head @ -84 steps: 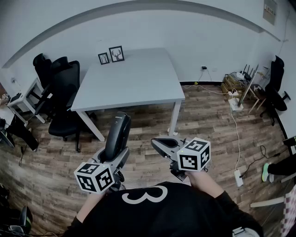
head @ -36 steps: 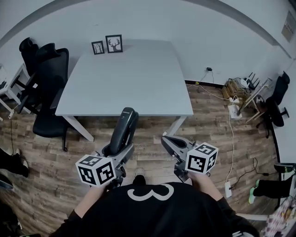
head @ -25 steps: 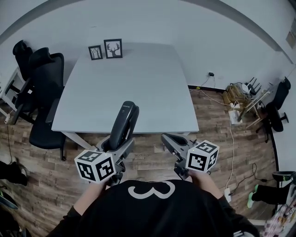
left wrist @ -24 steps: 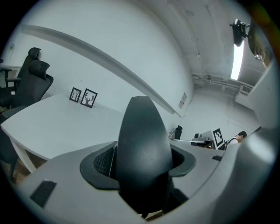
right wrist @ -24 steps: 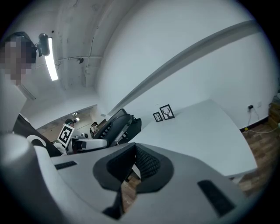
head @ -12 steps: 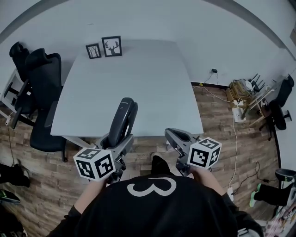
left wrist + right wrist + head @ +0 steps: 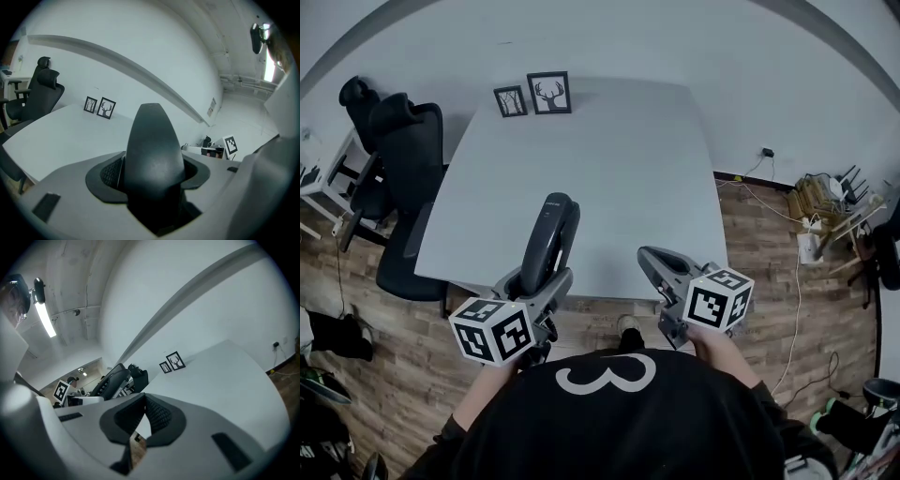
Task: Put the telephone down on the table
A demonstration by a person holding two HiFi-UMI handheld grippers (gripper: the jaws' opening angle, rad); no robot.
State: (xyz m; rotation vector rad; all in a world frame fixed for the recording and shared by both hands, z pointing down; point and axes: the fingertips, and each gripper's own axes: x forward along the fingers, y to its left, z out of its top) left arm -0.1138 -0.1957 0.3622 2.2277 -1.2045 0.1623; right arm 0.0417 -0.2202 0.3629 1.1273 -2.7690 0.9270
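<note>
The left gripper [image 7: 536, 283] is clamped on the lower end of the telephone [image 7: 551, 232], which juts toward 12 o'clock above the 6 o'clock edge of the table [image 7: 609, 150]. The handset looks stiff, light and smooth, likely slippery, so its narrower middle seems the surest hold. At its 3 o'clock, the right gripper [image 7: 654, 262] has its jaws together, holding nothing.

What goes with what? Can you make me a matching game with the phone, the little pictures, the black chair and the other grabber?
1 telephone
2 picture frames
3 office chair
4 right gripper

a shut, empty
b on the floor beside the table
c clamped in the left gripper
d at the table's far edge

Pairs: 1-c, 2-d, 3-b, 4-a
</note>
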